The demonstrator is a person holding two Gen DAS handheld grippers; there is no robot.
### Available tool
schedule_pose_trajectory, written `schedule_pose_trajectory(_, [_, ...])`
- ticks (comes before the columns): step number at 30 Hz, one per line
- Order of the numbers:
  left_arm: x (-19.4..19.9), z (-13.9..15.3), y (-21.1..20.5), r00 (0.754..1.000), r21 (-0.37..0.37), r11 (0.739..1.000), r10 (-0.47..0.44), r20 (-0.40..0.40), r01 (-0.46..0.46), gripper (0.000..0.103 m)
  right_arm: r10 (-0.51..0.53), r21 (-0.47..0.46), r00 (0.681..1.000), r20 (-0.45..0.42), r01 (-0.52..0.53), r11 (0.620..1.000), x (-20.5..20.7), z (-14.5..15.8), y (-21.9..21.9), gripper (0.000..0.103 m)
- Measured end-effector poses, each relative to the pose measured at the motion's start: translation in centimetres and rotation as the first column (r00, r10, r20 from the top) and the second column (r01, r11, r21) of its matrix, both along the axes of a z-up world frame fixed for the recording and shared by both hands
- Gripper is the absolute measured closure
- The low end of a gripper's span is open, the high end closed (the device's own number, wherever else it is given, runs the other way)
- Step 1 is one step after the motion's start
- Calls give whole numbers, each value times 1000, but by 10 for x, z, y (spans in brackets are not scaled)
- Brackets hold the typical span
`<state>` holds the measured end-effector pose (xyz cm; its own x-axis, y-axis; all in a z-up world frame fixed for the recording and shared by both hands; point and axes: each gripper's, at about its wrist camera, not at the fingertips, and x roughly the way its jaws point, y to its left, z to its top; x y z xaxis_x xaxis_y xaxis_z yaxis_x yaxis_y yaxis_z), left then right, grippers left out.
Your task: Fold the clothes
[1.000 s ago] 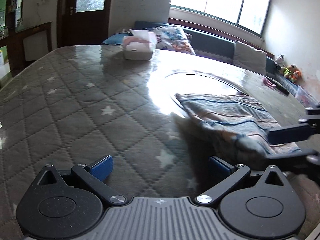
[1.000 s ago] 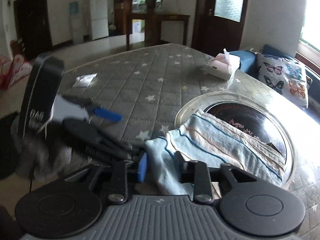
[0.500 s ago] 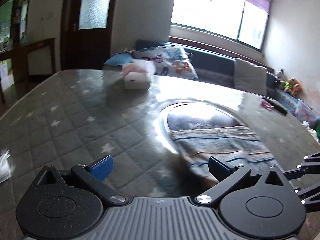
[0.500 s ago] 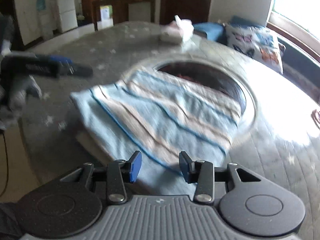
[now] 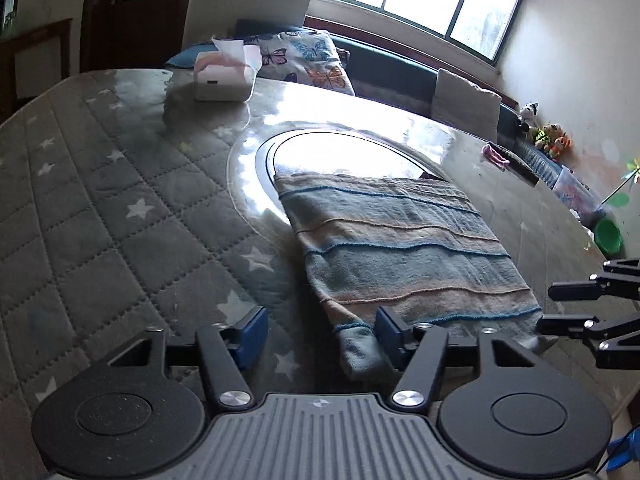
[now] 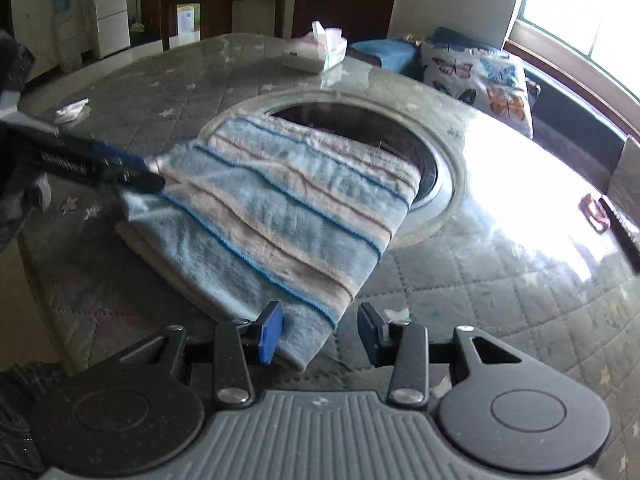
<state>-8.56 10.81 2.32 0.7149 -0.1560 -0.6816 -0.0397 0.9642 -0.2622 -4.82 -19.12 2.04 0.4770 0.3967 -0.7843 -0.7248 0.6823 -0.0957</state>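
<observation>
A folded blue and beige striped cloth (image 5: 404, 248) lies flat on the quilted star-pattern table cover, partly over the round glass inset (image 5: 340, 152). My left gripper (image 5: 318, 334) is open, its right pad at the cloth's near corner. My right gripper (image 6: 320, 334) is open, with the cloth's (image 6: 280, 216) other near corner between its pads. The right gripper's fingers (image 5: 576, 308) show at the right edge of the left wrist view. The left gripper's fingers (image 6: 116, 168) show at the cloth's left corner in the right wrist view.
A tissue box (image 5: 224, 76) stands at the table's far side, also in the right wrist view (image 6: 316, 50). A small white packet (image 6: 72, 108) lies at the left. A butterfly cushion (image 6: 476, 76) and a sofa sit beyond the table. A pink item (image 5: 496, 156) lies at the far right.
The right gripper opened and let go of the cloth, which now lies folded flat. Both grippers have come down to its near corners.
</observation>
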Motion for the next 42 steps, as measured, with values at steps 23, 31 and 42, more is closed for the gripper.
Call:
schedule_pose_trajectory(23, [-4, 7, -25, 992, 140, 984, -115, 50, 107, 56, 45, 106, 999, 21, -47, 993, 6, 10, 12, 62])
schedule_pose_trajectory(31, [12, 33, -25, 984, 171, 980, -125, 126, 102, 57, 7, 147, 999, 38, -12, 989, 26, 18, 17, 62])
schedule_pose_trajectory(42, [49, 8, -24, 988, 182, 973, -149, 38, 140, 56, -85, 177, 996, -29, 89, 980, 73, -8, 31, 62])
